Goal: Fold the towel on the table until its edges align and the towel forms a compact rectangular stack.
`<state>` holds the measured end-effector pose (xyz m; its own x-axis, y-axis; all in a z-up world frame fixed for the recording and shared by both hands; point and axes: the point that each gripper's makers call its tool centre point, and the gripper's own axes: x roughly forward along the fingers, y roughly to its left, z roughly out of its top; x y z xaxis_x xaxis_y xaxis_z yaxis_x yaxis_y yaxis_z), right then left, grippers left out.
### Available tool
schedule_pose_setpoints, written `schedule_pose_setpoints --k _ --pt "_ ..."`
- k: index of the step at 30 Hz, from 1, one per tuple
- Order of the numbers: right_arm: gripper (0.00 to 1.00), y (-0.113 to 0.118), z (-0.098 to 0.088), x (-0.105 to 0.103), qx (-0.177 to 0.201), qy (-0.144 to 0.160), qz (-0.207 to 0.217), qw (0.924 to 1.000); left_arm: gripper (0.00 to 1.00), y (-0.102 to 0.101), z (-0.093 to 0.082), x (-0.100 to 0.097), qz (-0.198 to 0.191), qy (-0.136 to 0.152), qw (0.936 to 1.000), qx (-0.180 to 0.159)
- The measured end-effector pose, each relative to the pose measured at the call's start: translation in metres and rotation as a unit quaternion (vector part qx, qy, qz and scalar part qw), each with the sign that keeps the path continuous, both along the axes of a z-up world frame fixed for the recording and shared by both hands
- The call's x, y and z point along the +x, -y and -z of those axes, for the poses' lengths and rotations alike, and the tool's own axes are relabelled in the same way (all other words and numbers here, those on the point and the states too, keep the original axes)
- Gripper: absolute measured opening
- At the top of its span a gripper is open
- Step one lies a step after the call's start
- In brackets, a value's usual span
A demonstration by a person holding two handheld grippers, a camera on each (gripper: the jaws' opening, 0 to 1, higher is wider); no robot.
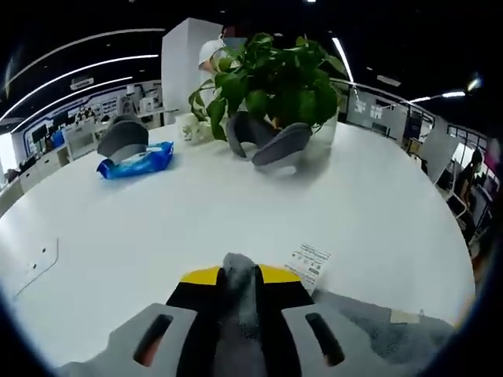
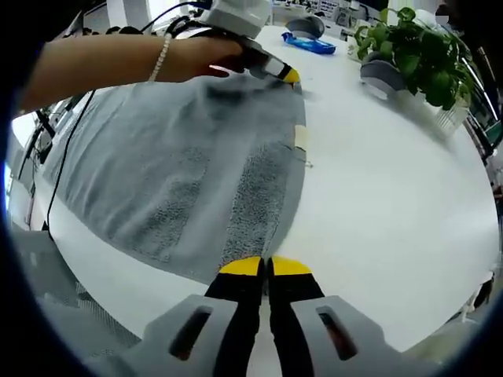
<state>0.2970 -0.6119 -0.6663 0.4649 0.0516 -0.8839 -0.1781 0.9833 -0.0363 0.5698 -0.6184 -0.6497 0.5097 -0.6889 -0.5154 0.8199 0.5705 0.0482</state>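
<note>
towel (image 2: 181,173): grey terry, darker band along one edge | spread flat on the white table, one side hanging over the near rim | white label at its far edge | corners pinched up

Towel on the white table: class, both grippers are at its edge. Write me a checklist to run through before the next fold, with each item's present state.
1. Left gripper shut on the towel: ok, grey cloth sits pinched between its jaws.
2. Right gripper shut on the towel's near edge: ok, jaws closed with cloth between the yellow tips.
3. Towel spread flat, no bunching: ok across the middle; far side cannot tell.
4. Label lies at the held edge: ok.
5. Fold path free: ok, the plant and blue packet sit well beyond the towel.
6. Edges aligned: not ok, no fold made yet.
</note>
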Motion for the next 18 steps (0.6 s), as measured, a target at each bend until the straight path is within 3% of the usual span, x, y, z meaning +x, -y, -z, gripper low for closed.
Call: schedule_pose_setpoints --k 5,12,18 --pt "0.00 0.000 0.000 0.000 0.001 -0.001 0.001 1.0000 0.05 0.000 0.000 -0.002 -0.011 0.009 0.9999 0.000" --pt "0.00 0.000 -0.001 0.000 0.026 -0.013 0.009 0.9995 0.04 -0.001 0.000 0.003 -0.019 -0.026 0.9995 0.002" --pt "0.00 -0.006 -0.032 0.007 0.053 0.016 0.007 0.9985 0.03 -0.013 -0.016 -0.005 -0.021 -0.052 0.9984 -0.008"
